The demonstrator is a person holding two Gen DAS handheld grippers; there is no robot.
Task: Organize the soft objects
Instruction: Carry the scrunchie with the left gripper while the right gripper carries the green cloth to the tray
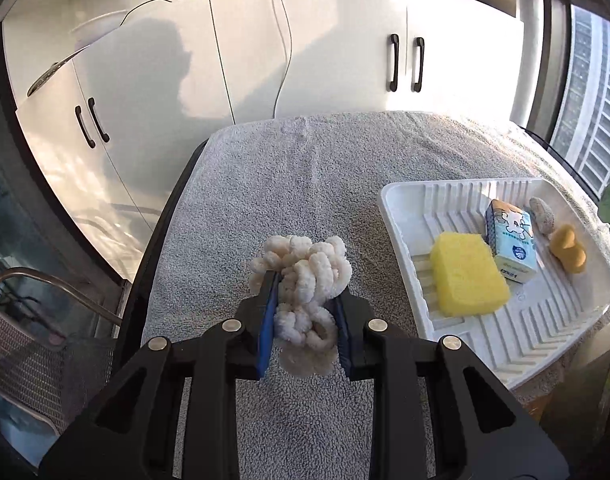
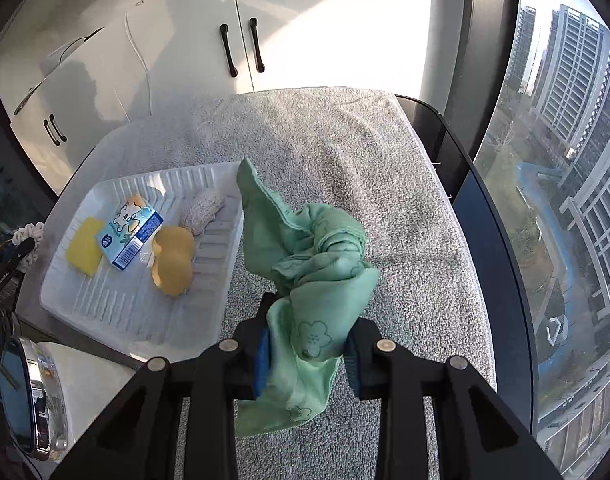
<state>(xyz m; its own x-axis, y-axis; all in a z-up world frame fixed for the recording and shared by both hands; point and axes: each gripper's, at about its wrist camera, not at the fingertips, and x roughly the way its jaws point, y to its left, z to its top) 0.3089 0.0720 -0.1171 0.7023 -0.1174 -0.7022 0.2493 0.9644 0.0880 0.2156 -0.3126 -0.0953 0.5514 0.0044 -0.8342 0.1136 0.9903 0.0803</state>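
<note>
My left gripper [image 1: 303, 300] is shut on a bundle of cream chenille loops [image 1: 305, 276], held above the grey towel [image 1: 305, 176] to the left of the white tray [image 1: 545, 320]. In the tray lie a yellow sponge [image 1: 467, 274], a tissue pack [image 1: 511, 240], an ochre sponge [image 1: 568, 249] and a small beige fuzzy piece [image 1: 542, 209]. My right gripper [image 2: 309, 320] is shut on a crumpled green cloth [image 2: 317, 264], which hangs over the towel just right of the tray [image 2: 117, 312]. The cream bundle [image 2: 28, 233] and the left gripper's tip show at the right wrist view's left edge.
White cabinets with black handles [image 1: 403, 62] stand behind the table. A mesh chair [image 1: 37, 344] is at the lower left. A tall window [image 2: 565, 200] runs along the table's right side. A shiny metal item [image 2: 29, 400] sits beside the tray's near corner.
</note>
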